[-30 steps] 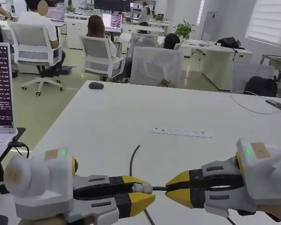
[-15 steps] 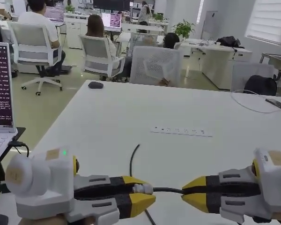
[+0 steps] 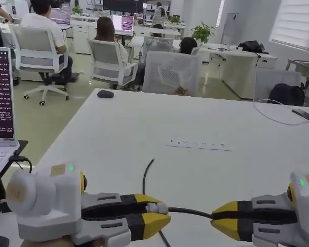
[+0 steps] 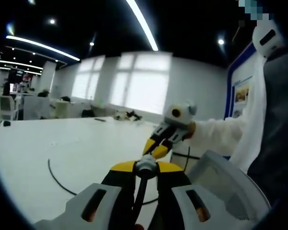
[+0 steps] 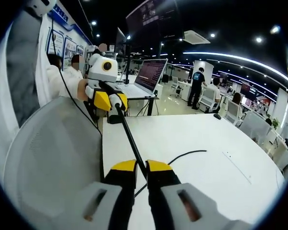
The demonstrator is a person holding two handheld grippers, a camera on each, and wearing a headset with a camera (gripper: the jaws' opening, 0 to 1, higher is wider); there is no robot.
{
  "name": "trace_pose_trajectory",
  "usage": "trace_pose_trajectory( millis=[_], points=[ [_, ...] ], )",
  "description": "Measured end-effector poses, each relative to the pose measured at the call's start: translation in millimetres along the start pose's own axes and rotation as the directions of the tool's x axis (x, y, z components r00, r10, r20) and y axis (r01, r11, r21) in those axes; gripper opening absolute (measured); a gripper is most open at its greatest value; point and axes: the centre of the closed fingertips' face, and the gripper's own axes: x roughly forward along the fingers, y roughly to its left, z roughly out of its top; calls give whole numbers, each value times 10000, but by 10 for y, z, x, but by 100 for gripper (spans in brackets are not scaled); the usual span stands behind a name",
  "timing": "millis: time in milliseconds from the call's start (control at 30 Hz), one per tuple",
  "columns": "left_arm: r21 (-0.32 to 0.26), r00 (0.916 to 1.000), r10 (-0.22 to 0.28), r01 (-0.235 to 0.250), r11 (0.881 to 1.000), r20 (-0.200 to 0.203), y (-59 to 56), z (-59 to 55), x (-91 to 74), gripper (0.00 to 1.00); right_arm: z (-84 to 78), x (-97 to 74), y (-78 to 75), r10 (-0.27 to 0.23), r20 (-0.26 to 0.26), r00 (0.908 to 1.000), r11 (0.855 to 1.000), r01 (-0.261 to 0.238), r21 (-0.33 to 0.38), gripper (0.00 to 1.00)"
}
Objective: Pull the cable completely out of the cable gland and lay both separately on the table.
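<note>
The left gripper (image 3: 164, 211) is clamped on the white cable gland (image 3: 155, 207) at its jaw tips; the right gripper (image 3: 215, 218), near and facing it, pinches the black cable (image 3: 188, 210) — a taut stretch joins them (loose tail on the table (image 3: 206, 118) beyond the left gripper).

Along the right claw (image 5: 140, 168): jaws closed on a black cable (image 5: 130, 135), stretched straight up to the left claw (image 5: 110, 100) (yellow tips pinched on the pale cable gland (image 5: 114, 99)). Farther off, slack cable curving across the white worktop (image 5: 201, 129).
</note>
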Motion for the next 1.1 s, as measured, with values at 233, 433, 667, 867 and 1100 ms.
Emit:
trace_pose_trajectory(
  millis=[233, 433, 667, 867, 1100],
  points=[
    [16, 10000, -6, 6, 10000, -47, 2, -10, 3, 17, -43, 19, 30, 148, -152, 9998, 9997, -145, 215, 7],
    [158, 9998, -72, 75, 9998, -199, -24, -36, 20, 17, -74, 33, 17, 95, -360, 9993, 9997, -88, 210, 8],
    [307, 9993, 125, -114, 9995, -342, 11, -51, 15, 17, 58, -3, -70, -340, -81, 9994, 9993, 339, -169, 17],
    [330, 9995, 100, -90, 9994, -314, 9, -43, 15, 17, 280, 105, 68, 195, 209, 9996, 9969, -178, -769, 22],
    [312, 9995, 73, -64, 9995, -307, 2, -43, 14, 17, 486, 327, 251, 920, 355, 9951, 9865, -862, -1393, 22]
  ],
)
